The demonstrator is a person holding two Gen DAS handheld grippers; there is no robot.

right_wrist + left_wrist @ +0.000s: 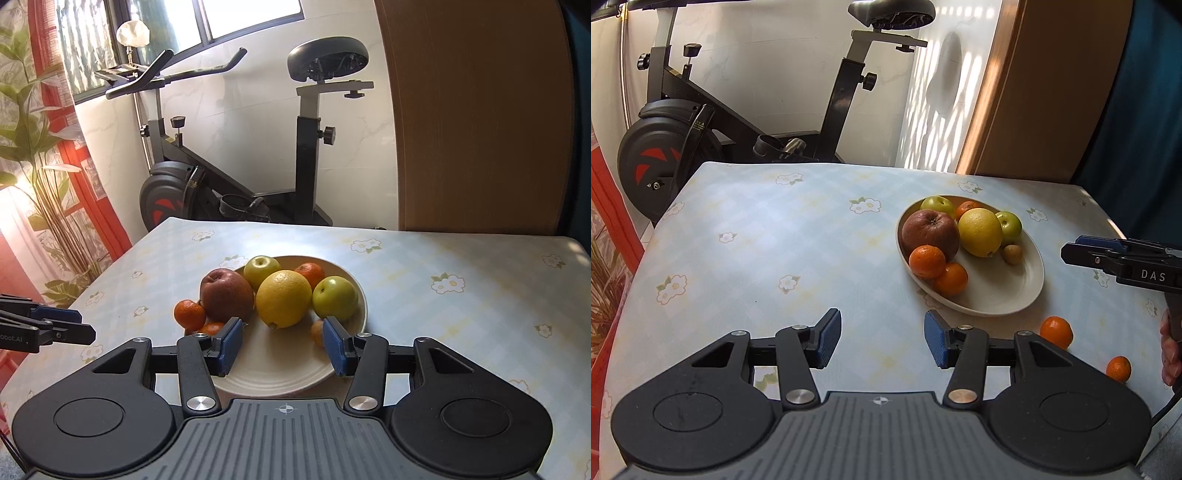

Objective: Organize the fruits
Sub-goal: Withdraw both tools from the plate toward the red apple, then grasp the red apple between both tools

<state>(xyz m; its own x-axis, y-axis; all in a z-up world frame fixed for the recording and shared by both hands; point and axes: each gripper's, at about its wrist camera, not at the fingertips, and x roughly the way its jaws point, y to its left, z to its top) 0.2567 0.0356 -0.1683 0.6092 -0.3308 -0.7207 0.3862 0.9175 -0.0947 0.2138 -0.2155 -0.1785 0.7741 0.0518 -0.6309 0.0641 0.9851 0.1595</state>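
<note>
A cream plate (1001, 291) (280, 369) on the flowered tablecloth holds a red apple (226, 295), a big yellow citrus (283, 298), two green apples (335, 298), several mandarins and a small brown fruit (1013, 254). Two loose mandarins (1056, 332) (1118, 368) lie on the cloth near the plate's front edge. My left gripper (882, 339) hovers open over bare cloth to the left of the plate. My right gripper (282, 345) stands open above the plate's near part, with nothing between its blue pads.
An exercise bike (236, 173) stands behind the table's far edge. A wooden panel (472, 122) rises at the back right, and a plant and red window frame are at the left. A person's hand (1171, 347) holds the right gripper's handle.
</note>
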